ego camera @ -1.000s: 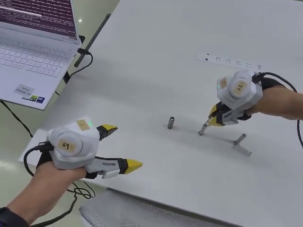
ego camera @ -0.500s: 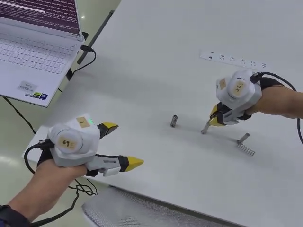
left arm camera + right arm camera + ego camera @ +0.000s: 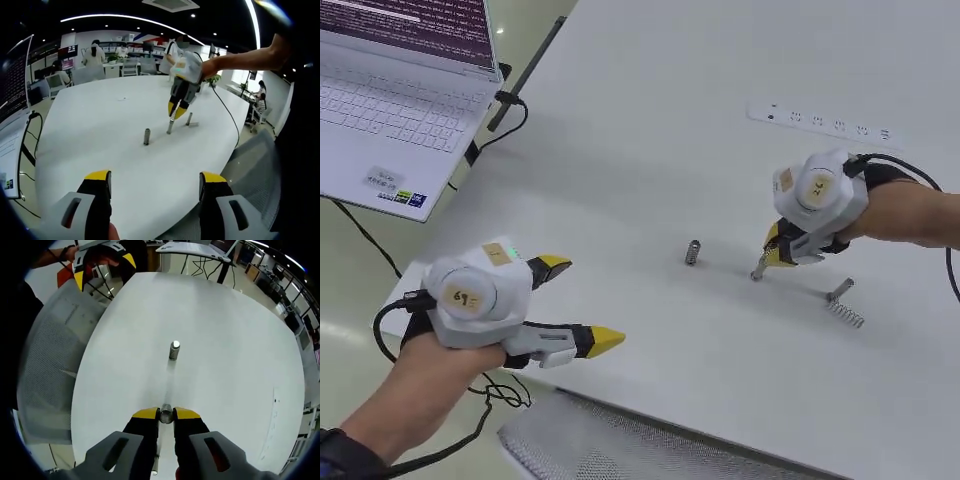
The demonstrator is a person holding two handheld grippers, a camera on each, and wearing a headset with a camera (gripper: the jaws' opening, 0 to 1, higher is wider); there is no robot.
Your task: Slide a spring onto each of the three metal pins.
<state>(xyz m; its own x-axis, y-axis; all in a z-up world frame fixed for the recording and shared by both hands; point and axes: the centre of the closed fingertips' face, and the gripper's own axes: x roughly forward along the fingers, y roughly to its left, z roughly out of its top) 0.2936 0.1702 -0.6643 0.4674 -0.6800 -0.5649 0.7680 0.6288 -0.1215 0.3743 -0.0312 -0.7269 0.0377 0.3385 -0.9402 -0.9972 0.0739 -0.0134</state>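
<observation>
Left gripper [image 3: 578, 303] jaws wide, empty, well apart from the upright pin [image 3: 693, 252]. Right gripper [image 3: 778, 256] jaws narrow, pinching what looks like a spring [image 3: 166, 414] at the top of a tilted pin [image 3: 758, 268] whose foot rests on the table [image 3: 650, 120]; risk: the unbraced pin skids, or the spring cocks and jams under push. Last pin [image 3: 838, 291] lies beside a loose spring [image 3: 845, 316]; a bump could roll it.

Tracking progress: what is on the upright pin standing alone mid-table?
A spring wraps the upright pin, whose bright top shows above the coils. The shaft beneath is covered, so how far down the spring reaches cannot be told.
</observation>
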